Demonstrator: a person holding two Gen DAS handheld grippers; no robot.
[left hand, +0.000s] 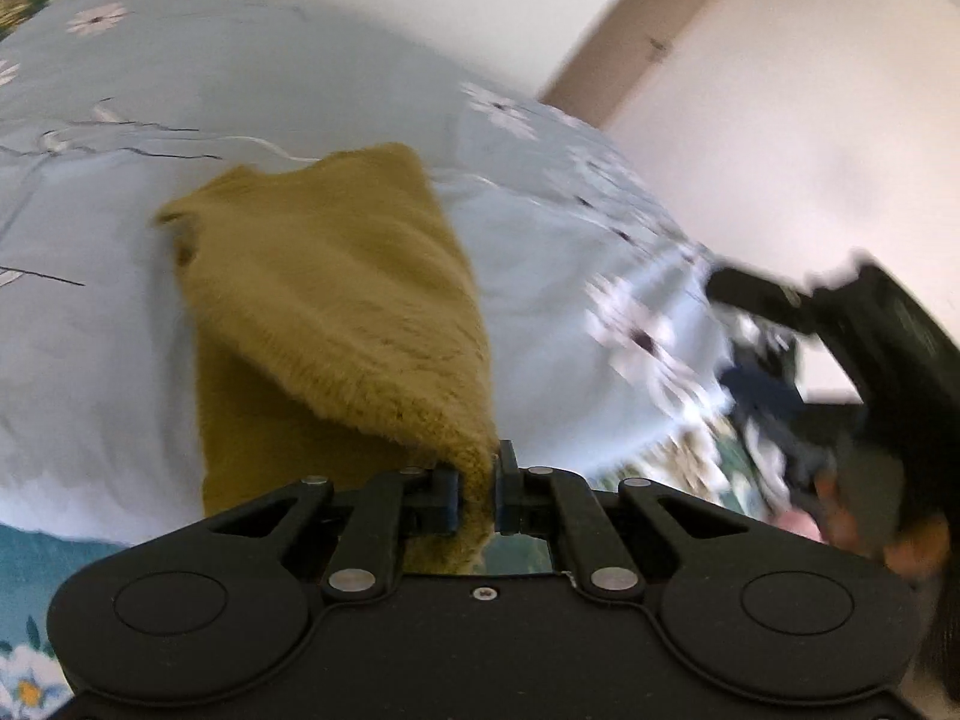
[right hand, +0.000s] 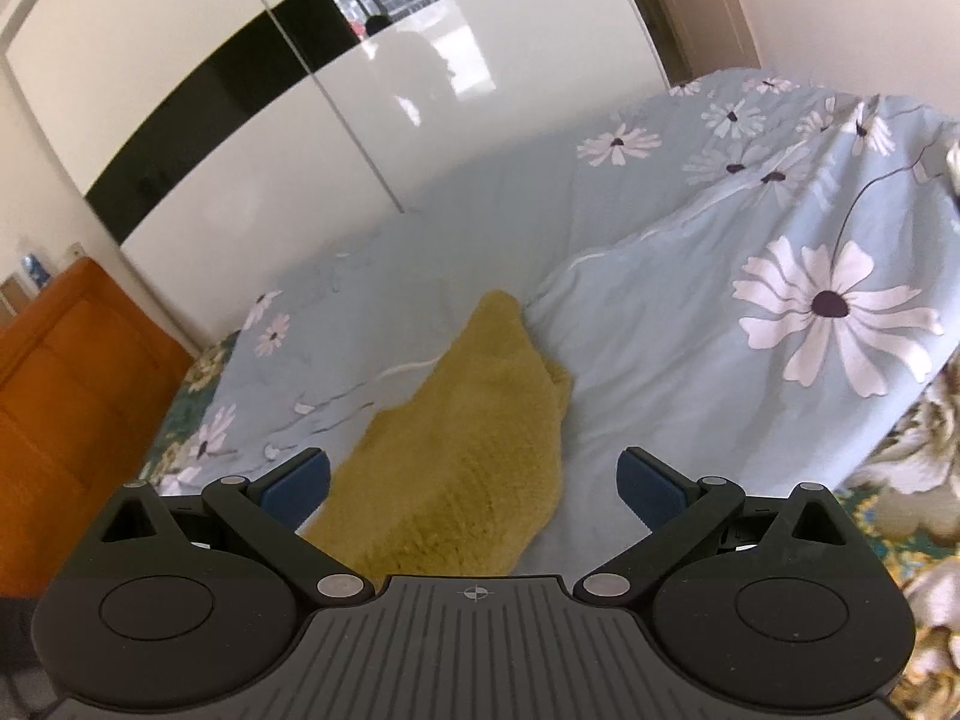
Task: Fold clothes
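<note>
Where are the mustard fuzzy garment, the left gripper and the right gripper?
mustard fuzzy garment (left hand: pixel 336 300), left wrist view, middle of its lifted fold.
left gripper (left hand: pixel 477 495), left wrist view, between fingertips clamping the garment's edge.
right gripper (right hand: pixel 474 483), right wrist view, between its spread fingertips.

A bed covered in a pale blue quilt printed with white daisies (right hand: pixel 690 312) stands before a glossy white sliding wardrobe with a black band (right hand: pixel 252 90). An orange wooden cabinet (right hand: pixel 66 372) stands beside it.
</note>
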